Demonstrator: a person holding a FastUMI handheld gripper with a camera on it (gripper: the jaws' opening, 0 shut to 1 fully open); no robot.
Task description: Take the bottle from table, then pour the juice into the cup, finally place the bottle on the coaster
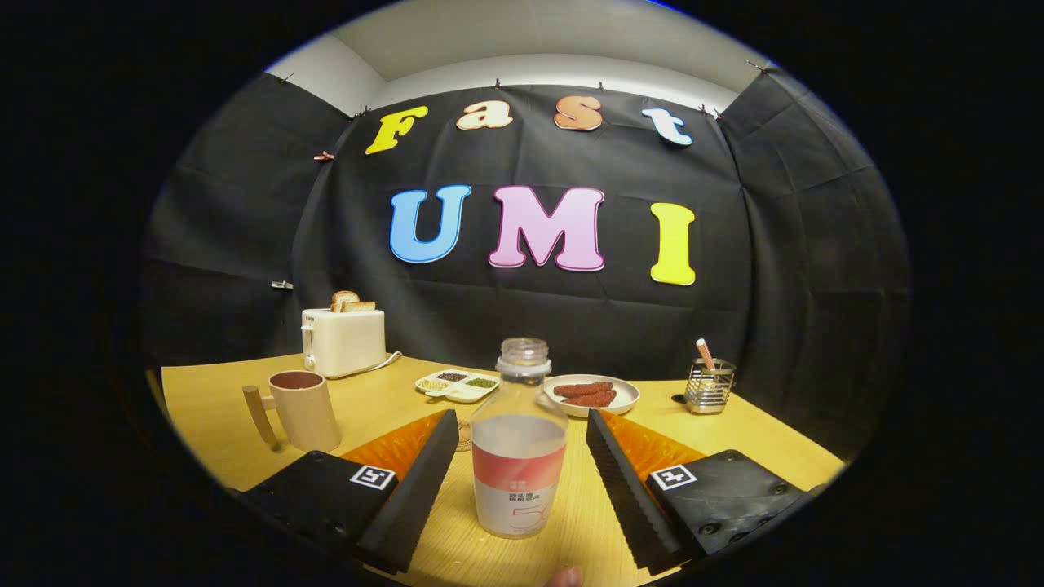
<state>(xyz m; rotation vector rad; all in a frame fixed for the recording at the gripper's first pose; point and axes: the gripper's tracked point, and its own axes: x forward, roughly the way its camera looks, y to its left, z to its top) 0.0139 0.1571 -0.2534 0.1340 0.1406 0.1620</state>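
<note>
Bottle [519, 444] stands upright on the desk [212, 408], cap off, clear plastic with a pink-and-white label; pale liquid fills it to about the shoulder. It sits between the 2 fingers of the hand-held gripper [522, 432], apart from both: a gap of bare desk shows on each side of it. Hand-held gripper is spread wide, released, grasping nothing. Left ribbed finger pad [424, 481] and right ribbed finger pad [624, 489] are black, backed with orange, each carrying 1 square marker tag on its black body.

Coaster [465, 434]: a small sliver of a woven round mat shows just behind the bottle to its left, mostly hidden by the left finger; cannot tell its full shape.

Cup [303, 409]: beige mug with a wooden handle, left of the bottle and slightly farther back, well apart from it, handle turned away from the bottle. Inside looks dark; cannot tell the contents.

Behind the bottle, left: a white divided dish [457, 385] with small portions of grains or seeds in its compartments. Behind the bottle, right: a white plate [624, 401] with reddish sausages [586, 394] on it. Farther right of the bottle: a wire holder [709, 385] with 1 pinkish stick standing in it. Far left behind the bottle, beyond the cup: a cream toaster [343, 340] with 2 slices of toast [351, 302] standing up out of it, its cord trailing toward the divided dish.

A fingertip [564, 577] shows nearest the camera, below the bottle.
</note>
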